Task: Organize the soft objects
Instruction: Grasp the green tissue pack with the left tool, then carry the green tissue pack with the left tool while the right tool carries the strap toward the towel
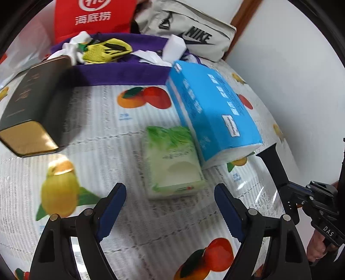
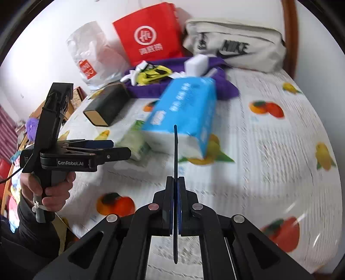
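Left wrist view: the left gripper (image 1: pixel 170 212) has its fingers spread wide, empty, above a surface (image 1: pixel 120 155) covered by a white cloth printed with fruit. Just ahead of the fingers lies a green tissue pack (image 1: pixel 172 161), touching a larger blue tissue pack (image 1: pixel 212 112) on its right. A dark box with a gold end (image 1: pixel 32 116) lies to the left. Behind these sits a purple cloth (image 1: pixel 120 73) carrying yellow gloves (image 1: pixel 105 50) and white scraps. A red bag (image 1: pixel 94 17) and a grey Nike bag (image 1: pixel 189 32) stand at the rear against a white wall (image 1: pixel 280 64). The right gripper (image 1: pixel 278 172) shows at the right edge, clamped on a thin dark flat tool.

Right wrist view: the right gripper (image 2: pixel 175 187) has its fingers closed on the thin dark flat tool (image 2: pixel 175 155), seen edge-on, pointing at the blue tissue pack (image 2: pixel 183 109). The left gripper (image 2: pixel 116 148) is held at the left. A white plastic bag (image 2: pixel 90 53) stands beside the red bag (image 2: pixel 148 34).
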Available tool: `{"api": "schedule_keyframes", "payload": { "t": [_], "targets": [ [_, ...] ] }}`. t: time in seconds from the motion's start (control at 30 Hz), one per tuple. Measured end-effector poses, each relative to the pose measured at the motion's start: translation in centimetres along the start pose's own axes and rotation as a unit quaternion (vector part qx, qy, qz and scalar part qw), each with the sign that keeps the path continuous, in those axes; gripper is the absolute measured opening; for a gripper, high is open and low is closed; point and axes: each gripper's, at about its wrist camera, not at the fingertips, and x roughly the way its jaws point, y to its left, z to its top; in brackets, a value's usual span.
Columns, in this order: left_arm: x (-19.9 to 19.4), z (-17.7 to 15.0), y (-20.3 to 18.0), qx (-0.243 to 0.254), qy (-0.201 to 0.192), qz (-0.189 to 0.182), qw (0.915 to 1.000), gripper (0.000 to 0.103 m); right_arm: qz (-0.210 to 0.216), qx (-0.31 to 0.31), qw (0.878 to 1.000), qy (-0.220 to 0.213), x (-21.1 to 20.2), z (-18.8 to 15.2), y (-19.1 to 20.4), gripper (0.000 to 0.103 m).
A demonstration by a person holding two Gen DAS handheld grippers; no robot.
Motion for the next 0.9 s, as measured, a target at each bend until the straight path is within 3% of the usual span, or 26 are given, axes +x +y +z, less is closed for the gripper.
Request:
{"api": "schedule_keyframes", "payload": {
  "t": [0.1, 0.27, 0.3, 0.33, 0.37, 0.4, 0.5, 0.77, 0.9],
  "targets": [
    [0.7, 0.3, -0.7, 0.006, 0.002, 0.016, 0.9999, 0.083, 0.001, 0.009, 1.0, 0.0, 0.0, -0.6, -0.8, 0.003],
    [1.8, 1.1, -1.5, 0.022, -0.014, 0.081, 0.9964, 0.081, 0.006, 0.016, 1.0, -0.001, 0.3, -1.1, -1.4, 0.003],
    [1.7, 1.0, -1.4, 0.025, -0.02, 0.087, 0.9957, 0.077, 0.009, 0.016, 1.0, 0.002, 0.5, -1.3, -1.2, 0.003],
    [1.6, 0.9, -1.3, 0.026, -0.026, 0.092, 0.995, 0.061, 0.01, 0.012, 1.0, 0.003, 0.7, -1.3, -0.9, 0.003],
    [1.3, 0.7, -1.1, 0.028, -0.034, 0.097, 0.9944, 0.052, 0.011, 0.007, 1.0, 0.005, 0.9, -1.4, -0.6, 0.003],
    [1.0, 0.5, -0.8, 0.028, -0.035, 0.094, 0.9945, 0.05, 0.012, 0.004, 1.0, 0.008, 1.1, -1.5, -0.3, 0.003],
    [-0.1, -0.3, 0.5, 0.016, -0.038, 0.088, 0.9953, 0.05, 0.018, -0.006, 1.0, 0.016, 1.9, -1.8, 0.7, 0.003],
    [-3.7, -4.1, 5.1, -0.023, -0.047, 0.15, 0.9873, 0.05, -0.003, -0.027, 0.999, 0.04, 4.1, -2.2, 2.3, 0.003],
    [-5.5, -5.5, 7.8, -0.057, -0.057, 0.162, 0.9834, 0.05, -0.007, -0.026, 0.998, 0.049, 5.0, -2.1, 2.6, 0.006]
  ]
}}
